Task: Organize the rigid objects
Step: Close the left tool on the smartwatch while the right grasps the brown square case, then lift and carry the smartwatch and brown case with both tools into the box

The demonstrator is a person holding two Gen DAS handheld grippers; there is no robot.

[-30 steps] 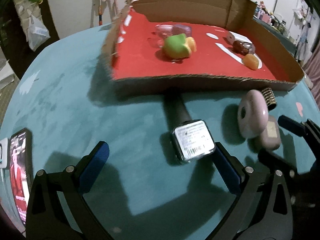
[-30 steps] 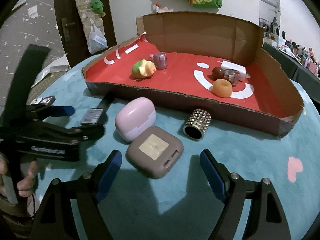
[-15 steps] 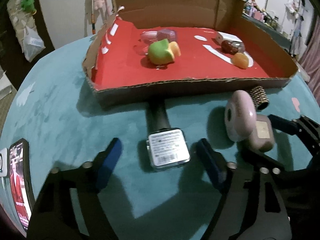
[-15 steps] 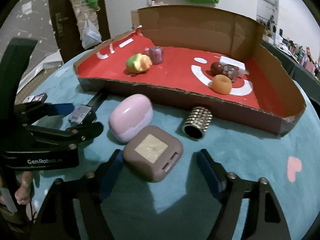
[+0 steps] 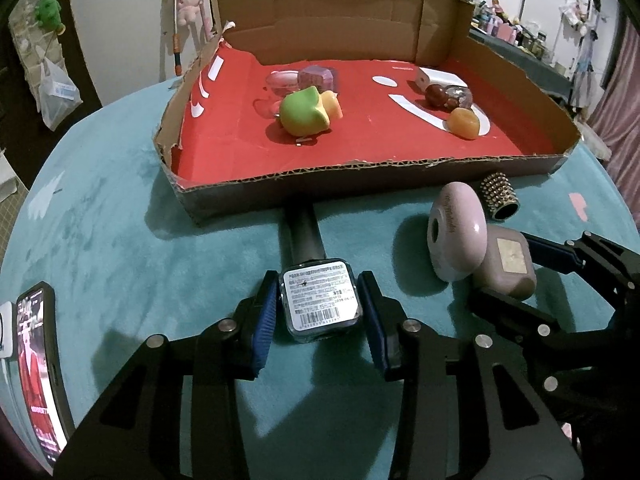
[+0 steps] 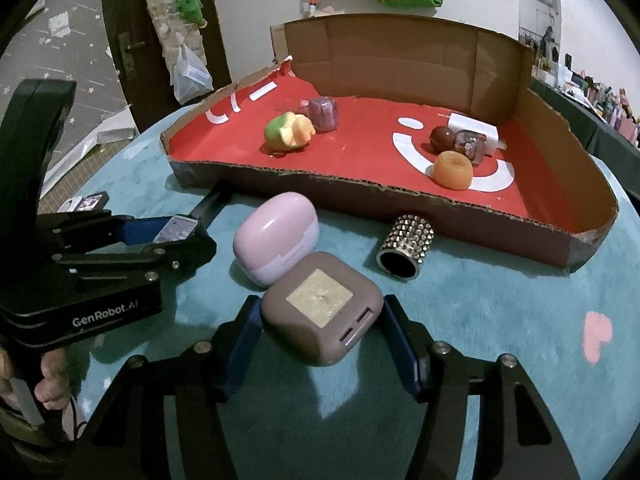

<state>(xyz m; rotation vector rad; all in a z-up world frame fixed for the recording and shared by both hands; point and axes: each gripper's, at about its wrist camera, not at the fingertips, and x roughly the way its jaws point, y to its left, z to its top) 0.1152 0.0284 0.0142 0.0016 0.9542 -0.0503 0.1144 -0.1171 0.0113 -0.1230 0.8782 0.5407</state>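
Observation:
My left gripper (image 5: pixel 320 316) is shut on a black square bottle (image 5: pixel 322 302) with a white barcode label, lying on the teal table (image 5: pixel 120 240). My right gripper (image 6: pixel 320 338) is closed around a brown square case (image 6: pixel 320 306), its blue pads touching both sides. A pink oval case (image 6: pixel 276 238) leans against the brown case. A studded gold cylinder (image 6: pixel 406 250) lies beside them, in front of the red-lined cardboard tray (image 6: pixel 380 196). The left gripper also shows in the right wrist view (image 6: pixel 172 232).
The tray holds a green and orange toy (image 5: pixel 306 112), a purple jar (image 5: pixel 316 78), an orange piece (image 5: pixel 463 123), dark beads (image 5: pixel 448 96) and a white box (image 5: pixel 438 78). A phone (image 5: pixel 38 376) lies at the table's left edge.
Both grippers moved forward and closed: the left onto the black bottle, the right onto the brown case. Both had been open a second ago.

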